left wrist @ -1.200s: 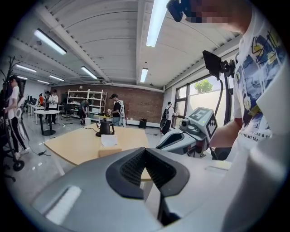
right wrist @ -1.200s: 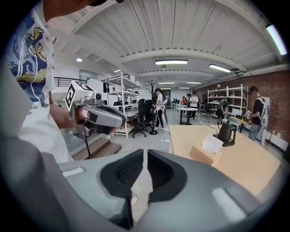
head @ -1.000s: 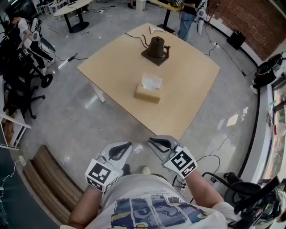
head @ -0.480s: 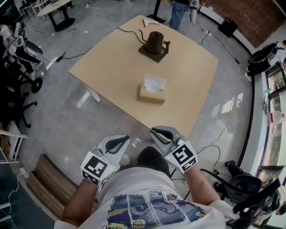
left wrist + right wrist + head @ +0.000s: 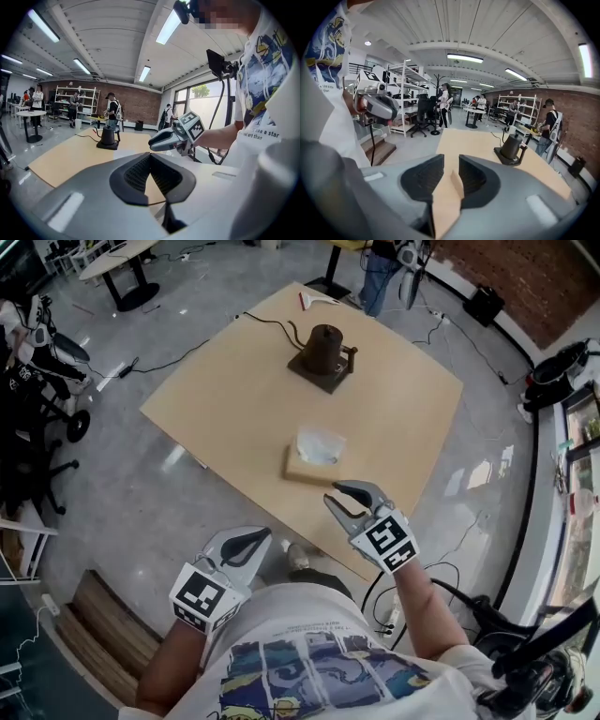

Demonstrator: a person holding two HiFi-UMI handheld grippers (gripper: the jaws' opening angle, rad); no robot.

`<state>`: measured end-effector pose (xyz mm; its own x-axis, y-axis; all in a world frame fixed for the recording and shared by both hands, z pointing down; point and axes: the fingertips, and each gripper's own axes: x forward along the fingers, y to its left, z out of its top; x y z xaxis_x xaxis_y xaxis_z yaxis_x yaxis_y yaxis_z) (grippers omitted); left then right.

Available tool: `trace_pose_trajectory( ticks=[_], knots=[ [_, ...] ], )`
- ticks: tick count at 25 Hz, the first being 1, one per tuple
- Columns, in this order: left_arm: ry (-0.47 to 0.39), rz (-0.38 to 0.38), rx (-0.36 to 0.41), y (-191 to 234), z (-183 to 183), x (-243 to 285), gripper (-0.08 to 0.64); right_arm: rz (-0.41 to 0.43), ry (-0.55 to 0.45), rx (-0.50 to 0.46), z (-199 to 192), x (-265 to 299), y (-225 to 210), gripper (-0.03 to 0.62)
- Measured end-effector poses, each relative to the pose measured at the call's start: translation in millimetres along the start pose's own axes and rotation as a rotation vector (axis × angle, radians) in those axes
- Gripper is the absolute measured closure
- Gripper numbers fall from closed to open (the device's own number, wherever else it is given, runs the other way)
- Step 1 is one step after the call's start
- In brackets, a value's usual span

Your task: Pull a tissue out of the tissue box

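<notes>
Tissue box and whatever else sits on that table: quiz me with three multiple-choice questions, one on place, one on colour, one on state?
1. Where is the tissue box? A on the table, nearer the person than the dark kettle; B on the floor; C on top of the kettle.
2. What colour is the box? A blue; B tan; C red.
3. How is the tissue? A lying on the floor; B draped over the kettle; C sticking up from the box's top.
Answers: 1 A, it sits on the tabletop this side of the kettle; 2 B, it nearly matches the tabletop; 3 C, white tissue shows in its opening.
</notes>
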<state>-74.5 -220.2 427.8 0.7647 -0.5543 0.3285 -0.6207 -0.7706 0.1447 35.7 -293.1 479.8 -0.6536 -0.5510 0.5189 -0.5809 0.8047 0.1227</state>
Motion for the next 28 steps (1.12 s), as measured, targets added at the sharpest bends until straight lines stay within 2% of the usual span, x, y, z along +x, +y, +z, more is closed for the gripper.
trace_pose_trajectory(
  ticks=[6,13,20,24,28],
  knots=[
    [0.017,0.074,-0.033,24,2,18,0.56,-0.023,0.049,-0.015,-20,30,-75,0.486],
    [0.045,0.17,-0.069,40,2,25,0.56,0.025,0.119,-0.052,-50,76,-126,0.44],
    [0.085,0.259,-0.112,46,-7,25,0.56,0.148,0.161,-0.031,-68,123,-149,0.4],
    [0.106,0.299,-0.146,47,-13,23,0.56,0.248,0.196,0.012,-84,149,-145,0.397],
    [0.105,0.32,-0.158,51,-13,22,0.56,0.304,0.236,0.018,-94,165,-144,0.397]
  ],
)
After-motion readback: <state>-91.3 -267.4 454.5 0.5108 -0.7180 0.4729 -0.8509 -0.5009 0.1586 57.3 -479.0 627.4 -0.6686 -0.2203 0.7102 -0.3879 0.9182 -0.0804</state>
